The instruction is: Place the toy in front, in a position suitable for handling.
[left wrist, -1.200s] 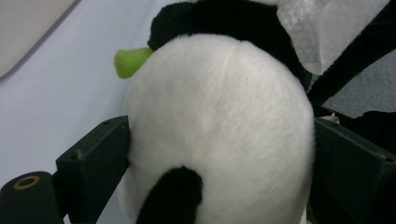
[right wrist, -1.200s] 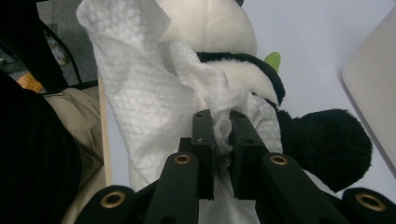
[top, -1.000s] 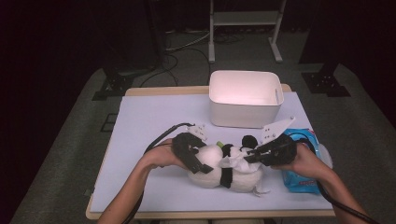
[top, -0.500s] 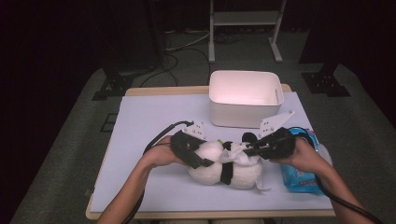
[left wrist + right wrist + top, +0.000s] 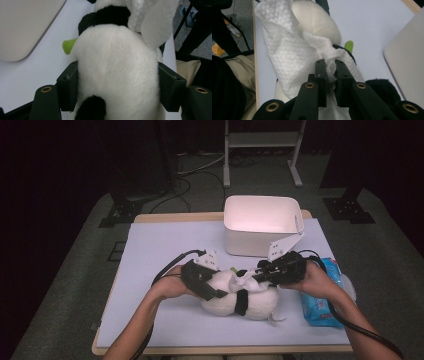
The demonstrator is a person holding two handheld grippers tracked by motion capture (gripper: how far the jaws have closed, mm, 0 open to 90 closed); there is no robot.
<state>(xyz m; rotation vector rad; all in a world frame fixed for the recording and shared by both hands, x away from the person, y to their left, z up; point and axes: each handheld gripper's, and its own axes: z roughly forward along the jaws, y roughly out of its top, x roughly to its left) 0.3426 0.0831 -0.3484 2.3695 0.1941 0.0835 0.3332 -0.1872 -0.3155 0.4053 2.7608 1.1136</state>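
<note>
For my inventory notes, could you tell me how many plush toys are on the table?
1: the panda plush lies at the table's near middle, between both grippers. Others may be hidden inside the bin.

The white tub (image 5: 260, 227) blocks the back, the blue wipes pack (image 5: 320, 302) blocks the right; the table's (image 5: 150, 250) left side is open.

Left gripper (image 5: 216, 292) jaws closed in onto plush panda (image 5: 245, 300) body. Right gripper (image 5: 256, 276), pinching white wipe (image 5: 241, 279), shifted slightly right, lifting wipe.
</note>
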